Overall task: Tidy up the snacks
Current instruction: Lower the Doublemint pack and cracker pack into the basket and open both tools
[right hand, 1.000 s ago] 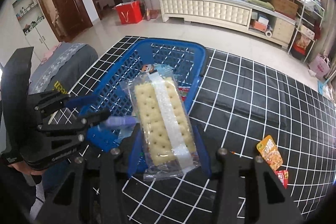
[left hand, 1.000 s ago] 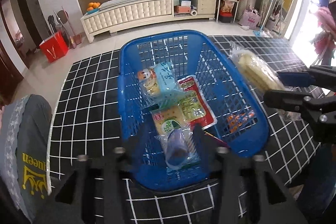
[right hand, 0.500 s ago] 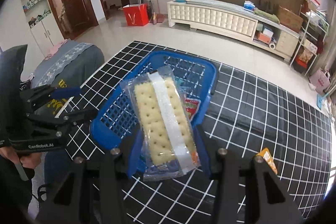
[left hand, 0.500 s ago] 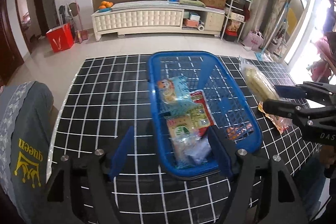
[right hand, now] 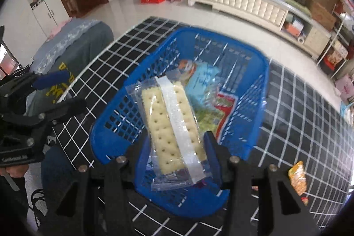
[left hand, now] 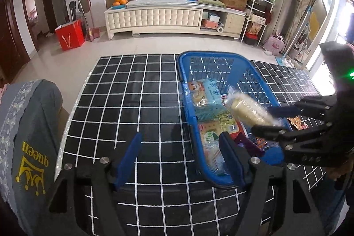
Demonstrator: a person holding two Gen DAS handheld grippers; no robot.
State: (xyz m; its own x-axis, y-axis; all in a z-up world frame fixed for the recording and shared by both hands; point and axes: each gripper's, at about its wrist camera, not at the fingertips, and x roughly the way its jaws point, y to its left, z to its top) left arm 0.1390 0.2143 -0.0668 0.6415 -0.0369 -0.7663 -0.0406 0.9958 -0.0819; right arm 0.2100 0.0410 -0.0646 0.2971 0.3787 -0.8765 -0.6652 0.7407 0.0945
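1. Left wrist view: the left gripper has its 2 blue-padded jaws standing apart with nothing between them, after widening over the last moment. It hangs over the black grid-patterned cloth. Just to its right sits the blue basket, holding a light-blue snack pack and a green-and-red packet. Farther right, the right gripper reaches in over the basket, clamped on a clear-wrapped cracker pack. A grey cushion lies to the left.

2. Right wrist view: the right gripper pinches the cracker pack at its near end, the pack's far end projecting forward above the basket. Beneath and ahead lie the light-blue snack pack and green-and-red packet. An orange snack packet lies on the cloth to the right, outside the basket. The left gripper is at far left.
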